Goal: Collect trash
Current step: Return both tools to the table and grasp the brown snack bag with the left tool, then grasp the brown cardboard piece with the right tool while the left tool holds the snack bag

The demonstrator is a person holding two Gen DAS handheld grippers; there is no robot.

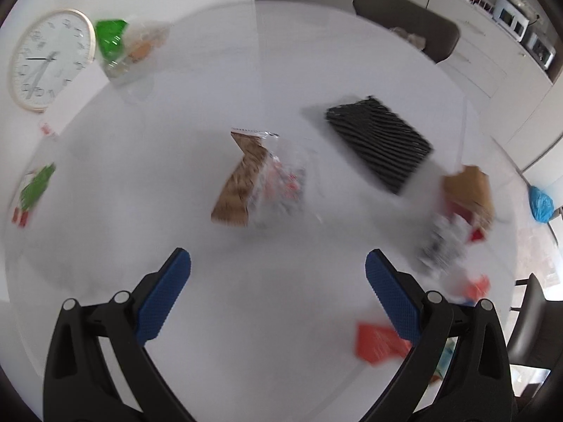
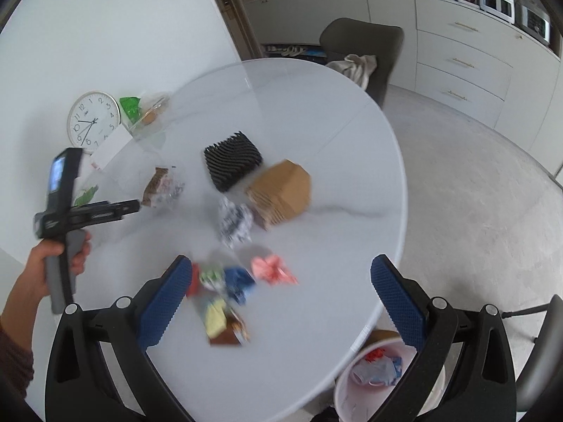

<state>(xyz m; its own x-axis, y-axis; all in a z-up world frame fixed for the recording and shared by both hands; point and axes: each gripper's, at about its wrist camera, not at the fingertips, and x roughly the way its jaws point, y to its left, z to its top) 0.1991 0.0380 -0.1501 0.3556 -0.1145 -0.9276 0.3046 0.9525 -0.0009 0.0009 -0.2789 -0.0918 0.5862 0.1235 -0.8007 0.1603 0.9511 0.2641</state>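
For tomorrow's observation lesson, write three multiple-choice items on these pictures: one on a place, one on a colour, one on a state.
1. Where does the trash bin stand?
A. on the table
B. on the floor by the table's edge
C. on a chair

2. What colour are the pads on the gripper fingers?
A. red
B. blue
C. yellow

3. How is the left gripper?
A. open, holding nothing
B. shut on the black ribbed tray
C. shut on a wrapper

Answers:
1 B: the right wrist view shows it below the table rim, with scraps inside.
2 B: both views show blue pads.
3 A: its fingers stand wide apart over bare tabletop.
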